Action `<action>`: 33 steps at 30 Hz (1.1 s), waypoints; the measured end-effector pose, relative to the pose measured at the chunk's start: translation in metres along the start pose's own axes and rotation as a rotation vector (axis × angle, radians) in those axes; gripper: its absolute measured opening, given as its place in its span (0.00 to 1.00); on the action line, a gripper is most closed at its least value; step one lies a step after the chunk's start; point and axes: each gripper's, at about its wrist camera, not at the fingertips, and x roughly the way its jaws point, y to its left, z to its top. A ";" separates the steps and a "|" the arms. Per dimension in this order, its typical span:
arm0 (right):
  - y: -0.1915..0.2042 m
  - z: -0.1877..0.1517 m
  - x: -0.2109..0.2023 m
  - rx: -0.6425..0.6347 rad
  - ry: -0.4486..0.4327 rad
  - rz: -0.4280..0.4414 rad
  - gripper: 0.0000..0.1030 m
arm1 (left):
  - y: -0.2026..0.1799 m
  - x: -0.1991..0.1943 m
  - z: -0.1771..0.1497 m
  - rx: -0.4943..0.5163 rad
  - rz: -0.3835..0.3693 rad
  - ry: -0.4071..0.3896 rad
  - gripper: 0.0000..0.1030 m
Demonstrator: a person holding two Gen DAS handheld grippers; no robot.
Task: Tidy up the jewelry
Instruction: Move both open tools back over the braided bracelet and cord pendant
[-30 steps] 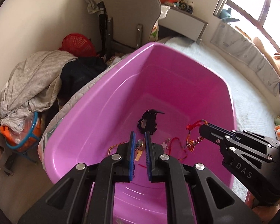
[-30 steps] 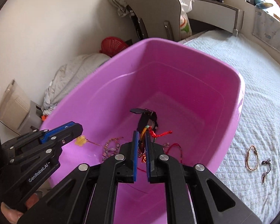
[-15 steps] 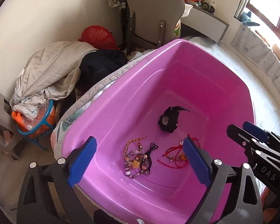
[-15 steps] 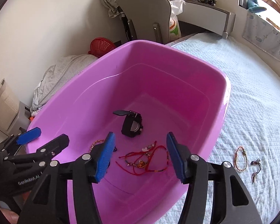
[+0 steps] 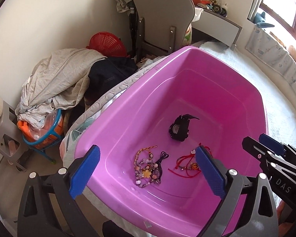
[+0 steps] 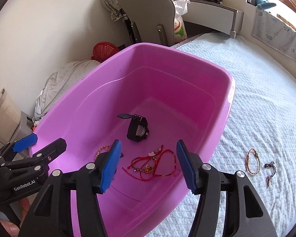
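A: Where is the jewelry?

B: Two tangles and a watch (image 6: 137,130) lie in the tub (image 6: 229,90); two bracelets (image 6: 253,161) are left on the bed (image 6: 266,98).

A: The fingers?

B: Left gripper (image 5: 146,169) fingers are spread wide and still opening, right gripper (image 6: 148,165) fingers apart, nothing gripped. One bracelet should be pinched low (cord is thin).

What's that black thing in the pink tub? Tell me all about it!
It looks like a black wristwatch. Its chunky band curls into a ring, so it stands on its edge on the floor of the pink tub, with one strap end sticking out sideways at the top. It looks like plastic or rubber, with a pale round part inside. Nothing touches it; the bracelets lie apart, nearer the camera.
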 end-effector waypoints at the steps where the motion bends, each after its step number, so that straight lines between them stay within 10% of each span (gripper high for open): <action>1: -0.001 -0.001 -0.003 0.003 -0.004 0.002 0.55 | 0.000 -0.002 0.000 0.000 0.000 -0.003 0.93; 20: -0.037 -0.043 -0.062 0.098 -0.090 0.016 0.64 | -0.033 -0.064 -0.019 0.085 -0.022 -0.104 0.94; 33: -0.093 -0.134 -0.116 0.198 -0.160 -0.077 0.67 | -0.082 -0.100 -0.065 0.219 -0.118 -0.146 0.94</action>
